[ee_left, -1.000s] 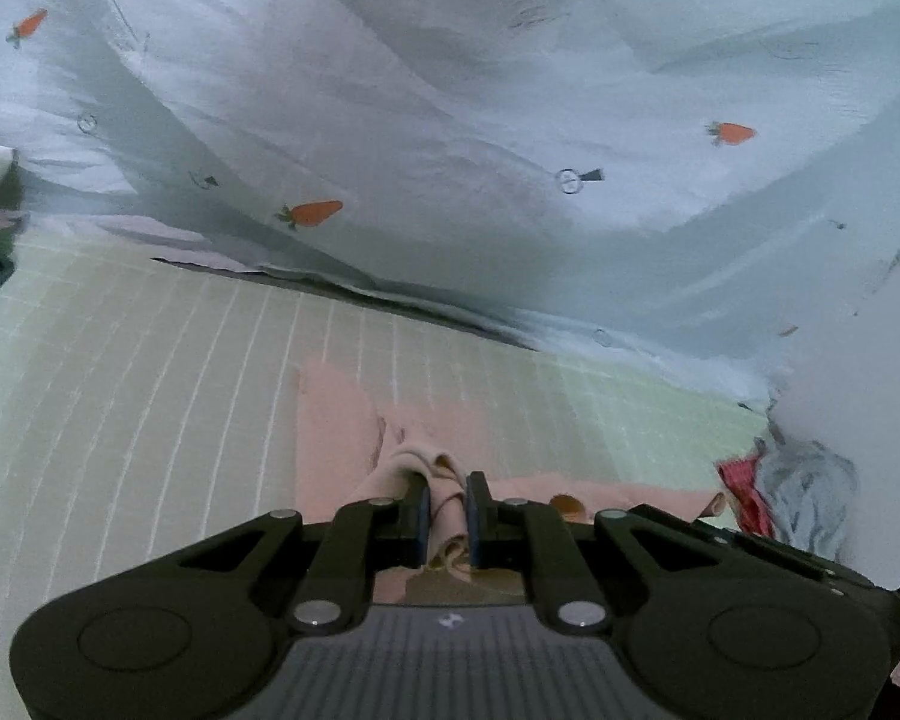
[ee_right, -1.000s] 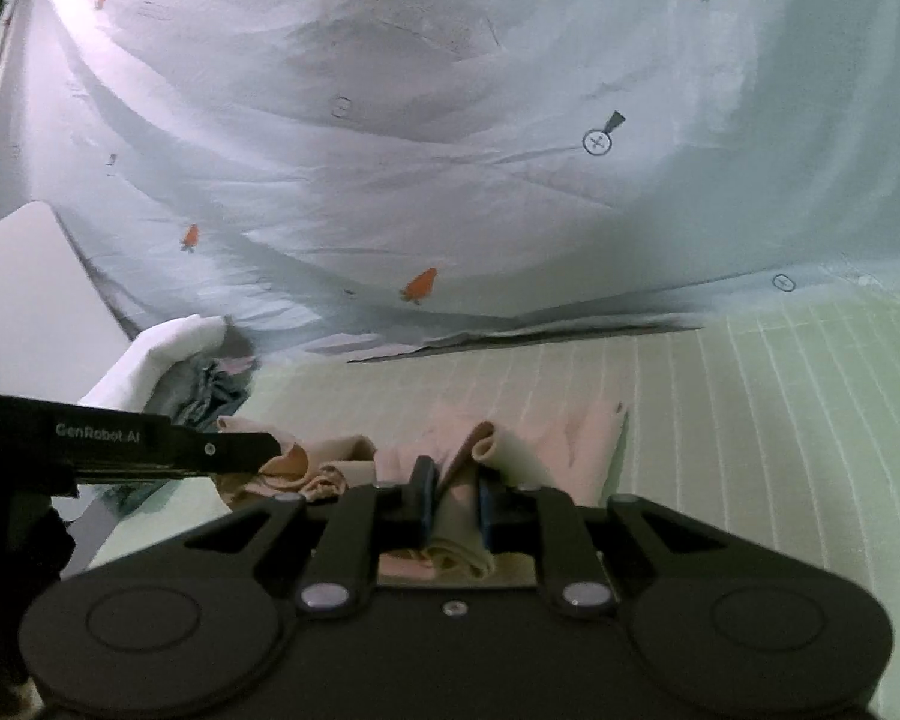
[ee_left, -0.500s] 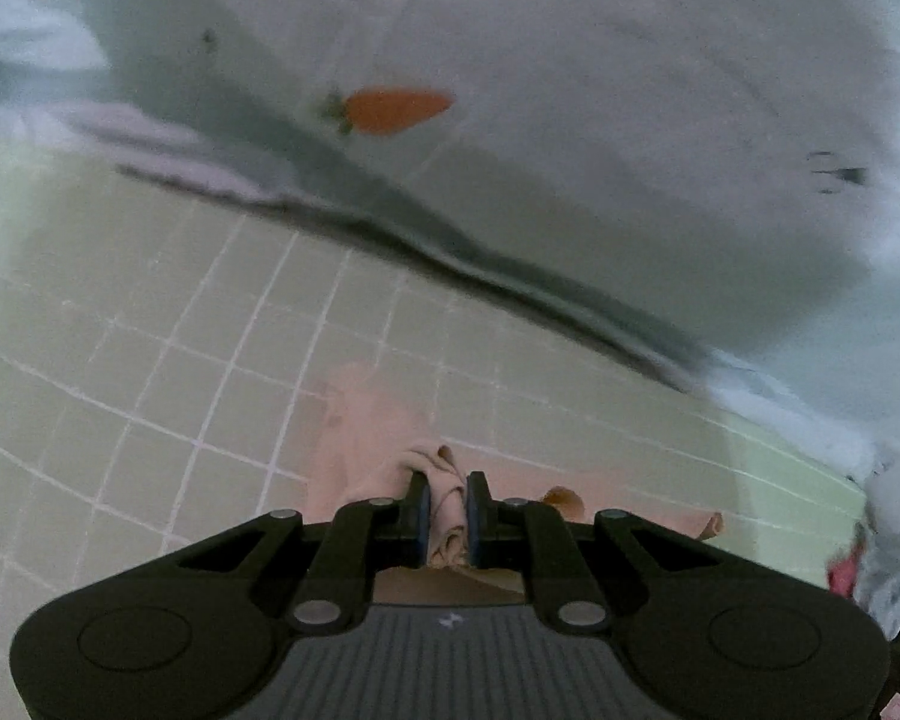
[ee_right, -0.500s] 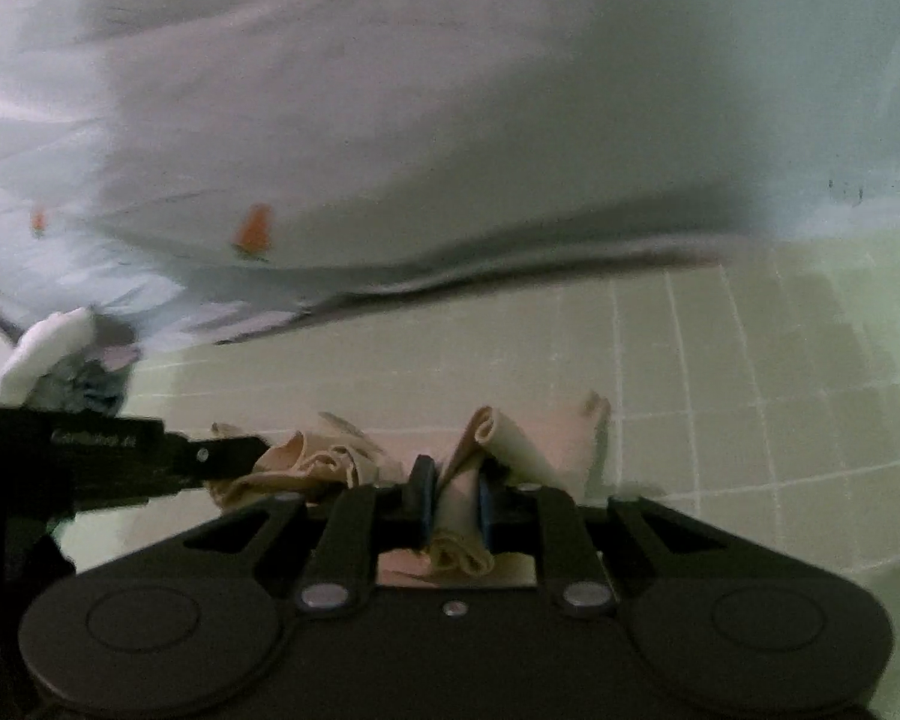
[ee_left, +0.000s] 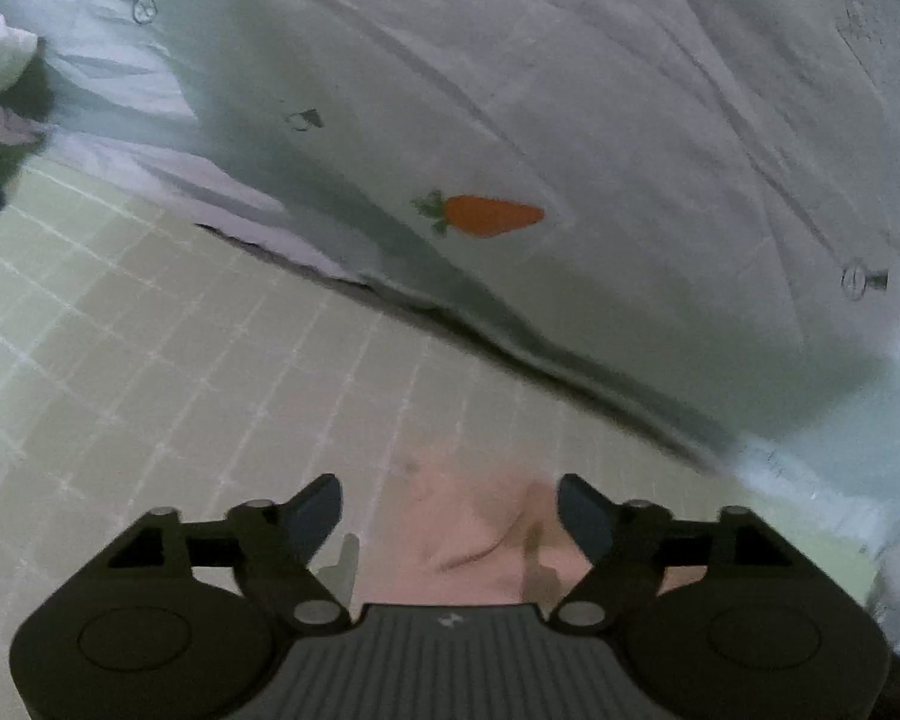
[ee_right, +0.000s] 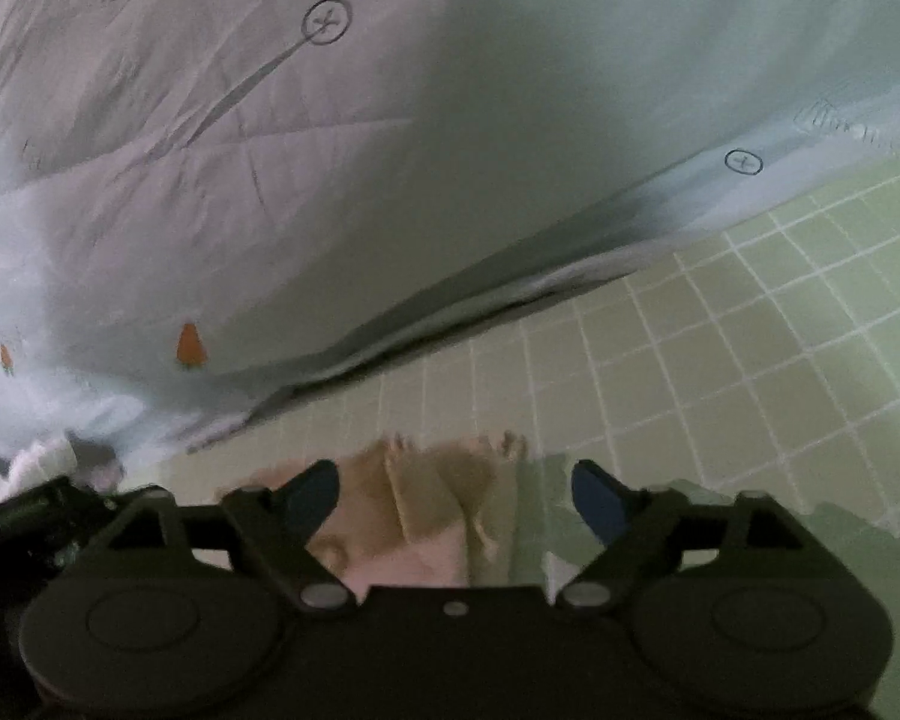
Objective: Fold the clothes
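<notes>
Pale quilt (ee_left: 570,120) with carrot print fills the back of both views, its edge lying along the green checked sheet (ee_left: 150,360). Pink garment (ee_left: 480,540) lies on the sheet just in front of both grippers, layered with some edges turned up; blurred, so the fold's neatness can't be judged. If this fold is being set down: lift clear straight up without snagging cloth, then check the edges line up before pressing flat. Left gripper (ee_left: 450,504): jaws spread wide, holding nothing, garment between and below. Right gripper (ee_right: 453,489): the same, spread wide, empty, above the garment's stacked edge.
</notes>
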The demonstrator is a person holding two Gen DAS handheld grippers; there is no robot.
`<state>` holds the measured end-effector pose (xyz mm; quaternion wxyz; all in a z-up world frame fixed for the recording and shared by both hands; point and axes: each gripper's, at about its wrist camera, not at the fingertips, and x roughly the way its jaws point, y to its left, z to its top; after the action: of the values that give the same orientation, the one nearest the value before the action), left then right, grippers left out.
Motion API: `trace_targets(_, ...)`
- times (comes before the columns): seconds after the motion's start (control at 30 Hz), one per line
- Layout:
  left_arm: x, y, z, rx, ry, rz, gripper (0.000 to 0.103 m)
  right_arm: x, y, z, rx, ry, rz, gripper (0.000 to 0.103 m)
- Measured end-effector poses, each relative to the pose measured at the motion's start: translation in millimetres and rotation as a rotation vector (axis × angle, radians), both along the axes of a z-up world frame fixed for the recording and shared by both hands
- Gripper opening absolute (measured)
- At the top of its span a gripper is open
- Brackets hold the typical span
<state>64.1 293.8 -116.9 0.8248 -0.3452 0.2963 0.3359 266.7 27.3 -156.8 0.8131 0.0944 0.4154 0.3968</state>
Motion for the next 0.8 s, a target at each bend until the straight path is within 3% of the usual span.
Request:
trace_targets(0.2,12,-16,-32,-0.036,0.155,-0.147,0.084,-23,16,-16,-0.114,-0.016,0.124,0.091)
trace_targets(0.4,28,1,-53,-0.059,0.150,-0.113,0.084,-8,44,-32,-0.167,0.016,0.134,0.090)
trace_targets(0.53,44,12,-55,-0.035,0.130,-0.170,0.077,10,52,-34,-0.145,0.007,0.154,0.088)
trace_targets(0.57,47,15,-55,-0.030,0.117,-0.184,0.066,15,54,-34,-0.139,0.005,0.159,0.082)
trace_targets(0.6,51,17,-56,-0.033,0.102,-0.194,0.050,19,56,-35,-0.133,0.003,0.163,0.069)
trace_targets(0.67,54,23,-60,-0.079,0.064,-0.192,0.034,26,60,-36,-0.119,0.013,0.167,0.052)
trace_targets(0.8,46,27,-63,-0.141,-0.002,-0.149,0.019,26,60,-38,-0.058,0.060,0.169,0.021)
